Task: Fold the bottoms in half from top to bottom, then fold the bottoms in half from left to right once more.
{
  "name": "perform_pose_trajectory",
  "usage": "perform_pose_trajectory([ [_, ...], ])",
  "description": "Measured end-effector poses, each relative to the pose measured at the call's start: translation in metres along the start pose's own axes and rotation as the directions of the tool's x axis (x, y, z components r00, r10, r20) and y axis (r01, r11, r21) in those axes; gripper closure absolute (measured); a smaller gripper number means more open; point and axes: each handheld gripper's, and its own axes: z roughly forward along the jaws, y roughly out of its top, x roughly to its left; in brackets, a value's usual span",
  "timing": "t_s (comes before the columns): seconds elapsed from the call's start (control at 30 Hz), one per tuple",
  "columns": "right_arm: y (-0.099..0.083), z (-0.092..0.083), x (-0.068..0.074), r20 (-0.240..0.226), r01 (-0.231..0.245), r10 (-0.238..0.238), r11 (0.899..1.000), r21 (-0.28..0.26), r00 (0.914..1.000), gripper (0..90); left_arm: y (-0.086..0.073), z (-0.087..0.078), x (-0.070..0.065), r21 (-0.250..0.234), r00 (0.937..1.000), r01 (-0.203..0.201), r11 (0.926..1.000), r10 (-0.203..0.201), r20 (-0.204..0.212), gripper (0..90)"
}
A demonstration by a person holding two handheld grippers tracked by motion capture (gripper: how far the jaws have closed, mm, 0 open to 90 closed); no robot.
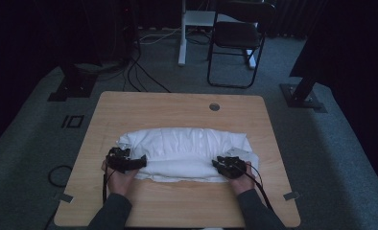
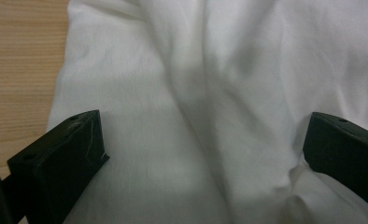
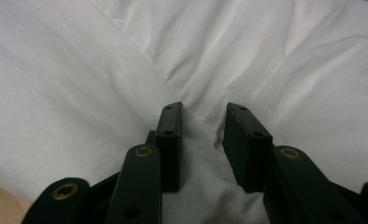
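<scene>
At centre frame of the high view, a white cloth (image 1: 189, 153) lies bunched across the wooden table (image 1: 177, 108), its near edge rolled into a fold that runs from lower left to lower right. I have my left gripper (image 1: 138, 163) at the left end of that fold and my right gripper (image 1: 216, 166) at the right end, both hands entering from the bottom edge. Left gripper view: the jaws stand wide apart at the lower corners of the frame, cloth (image 2: 196, 107) spread loose between them and table wood at upper left. Right gripper view: the right gripper (image 3: 203, 140) is drawn narrow, with a pinched ridge of cloth (image 3: 201, 154) gathered between its pads at lower centre.
</scene>
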Motion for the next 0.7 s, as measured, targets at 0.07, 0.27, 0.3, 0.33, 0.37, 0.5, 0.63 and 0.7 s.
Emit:
perform_pose_trajectory([
  [0.07,0.0,0.0,0.0,-0.002,-0.002,0.002,1.0,-0.001,1.0,66.9,0.0,0.001,0.001,-0.007,1.0,0.001,1.0,-0.001,0.008,0.0],
  [0.27,-0.001,0.0,0.0,-0.01,-0.007,0.007,1.0,-0.004,0.9999,66.7,0.001,-0.002,0.006,-0.019,0.998,0.03,0.9994,-0.029,0.057,0.0],
  [0.3,-0.001,0.0,0.0,-0.011,-0.008,0.008,1.0,-0.004,0.9999,66.7,0.001,-0.005,0.007,-0.035,0.9975,0.035,0.9988,-0.033,0.062,0.0],
  [0.33,-0.001,0.0,-0.001,-0.012,-0.008,0.008,1.0,-0.004,0.9999,66.7,0.0,-0.009,0.007,-0.069,0.9974,0.041,0.9968,-0.037,0.062,0.0],
  [0.37,-0.001,0.0,-0.001,-0.013,-0.009,0.009,1.0,-0.005,0.9999,66.6,0.001,-0.013,0.008,-0.094,0.9977,0.041,0.9947,-0.036,0.058,0.0],
  [0.5,-0.002,0.0,-0.002,-0.019,-0.013,0.013,1.0,-0.009,0.9997,66.5,0.002,-0.014,0.009,-0.086,0.9979,0.038,0.9955,-0.034,0.054,0.0],
  [0.63,-0.002,0.0,-0.002,-0.021,-0.016,0.016,1.0,-0.01,0.9997,66.3,0.004,-0.02,0.013,-0.137,0.9937,0.077,0.9875,-0.065,0.091,0.0],
  [0.7,-0.002,0.001,-0.003,-0.025,-0.019,0.018,1.0,-0.009,0.9995,66.3,0.005,-0.025,0.018,-0.166,0.9898,0.097,0.9813,-0.077,0.119,0.0],
])
